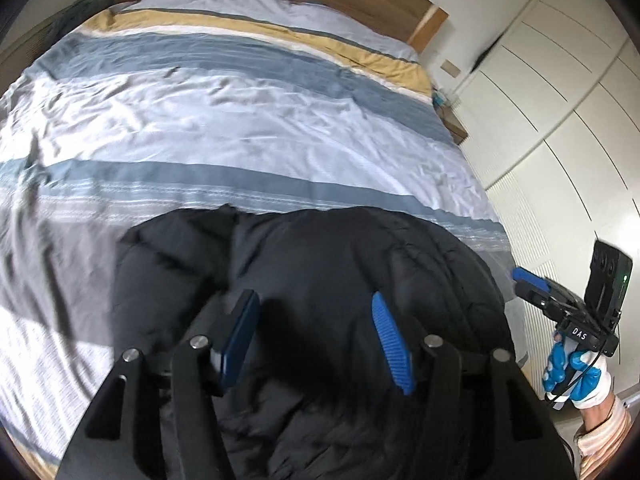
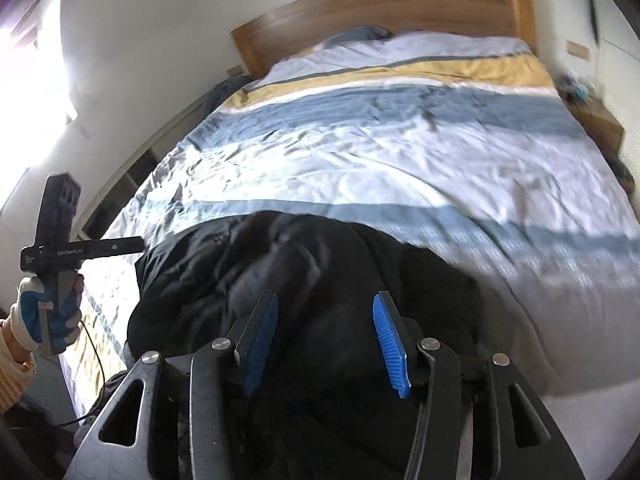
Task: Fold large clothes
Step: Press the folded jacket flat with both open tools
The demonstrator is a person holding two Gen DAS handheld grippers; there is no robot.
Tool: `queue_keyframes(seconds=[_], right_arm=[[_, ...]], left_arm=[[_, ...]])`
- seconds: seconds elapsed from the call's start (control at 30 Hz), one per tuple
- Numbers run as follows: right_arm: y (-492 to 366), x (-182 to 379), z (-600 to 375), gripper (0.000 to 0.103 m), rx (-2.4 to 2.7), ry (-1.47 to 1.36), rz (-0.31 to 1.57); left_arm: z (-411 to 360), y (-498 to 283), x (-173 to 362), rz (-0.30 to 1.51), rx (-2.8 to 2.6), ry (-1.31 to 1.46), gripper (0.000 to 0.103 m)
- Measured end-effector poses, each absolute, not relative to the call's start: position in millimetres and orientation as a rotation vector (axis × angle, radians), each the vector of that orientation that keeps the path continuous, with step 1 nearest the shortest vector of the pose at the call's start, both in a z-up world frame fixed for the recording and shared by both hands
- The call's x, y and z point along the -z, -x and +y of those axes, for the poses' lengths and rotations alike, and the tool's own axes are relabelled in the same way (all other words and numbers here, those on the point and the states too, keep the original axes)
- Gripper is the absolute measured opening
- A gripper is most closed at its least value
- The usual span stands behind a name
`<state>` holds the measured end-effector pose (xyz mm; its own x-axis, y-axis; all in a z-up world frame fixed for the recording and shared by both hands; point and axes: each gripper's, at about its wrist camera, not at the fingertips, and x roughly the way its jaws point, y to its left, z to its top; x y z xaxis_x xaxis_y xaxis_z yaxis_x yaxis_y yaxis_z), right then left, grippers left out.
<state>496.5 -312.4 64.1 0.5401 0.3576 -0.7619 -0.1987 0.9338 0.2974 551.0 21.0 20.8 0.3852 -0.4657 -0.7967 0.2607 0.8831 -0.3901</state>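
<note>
Black jacket [image 1: 320, 280] bunched on bed [image 1: 240, 128]; near edge hidden behind left gripper [image 1: 316, 344].

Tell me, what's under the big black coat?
The black coat lies on the striped duvet at the bed's foot end. Whatever is under its middle is covered, so I cannot tell.

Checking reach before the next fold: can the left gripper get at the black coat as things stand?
Probably yes. The left gripper is open right above the black coat on the bed, with nothing between its pads and the fabric.
</note>
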Motion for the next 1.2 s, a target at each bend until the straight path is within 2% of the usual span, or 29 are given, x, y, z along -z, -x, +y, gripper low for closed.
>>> queue_keyframes(seconds=[0.23,0.53,0.7,1.0,1.2], right_arm=[[-510.3,-33.5,-278.7,0.050,-0.387,-0.122,1.002],[-463.0,30.6,-285.2,0.050,-0.404,-0.081,1.111],[-447.4,21.6,-290.0,0.050,-0.395,-0.078,1.131],[-440.5,-38.9,-277.7,0.052,-0.415,-0.063,1.040],[-450.7,-33.7,-248.8,0.054,-0.463,-0.028,1.054]], left_arm=[[-9.1,-554.3,13.5,1.111,0.465,0.134,0.057],[4.4,-513.8,81.0,1.135,0.430,0.016,0.058],[7.7,-503.0,72.7,1.135,0.410,-0.008,0.058],[-5.0,-479.4,8.2,1.041,0.481,0.036,0.059],[-32.4,-466.8,24.7,1.084,0.537,0.019,0.059]])
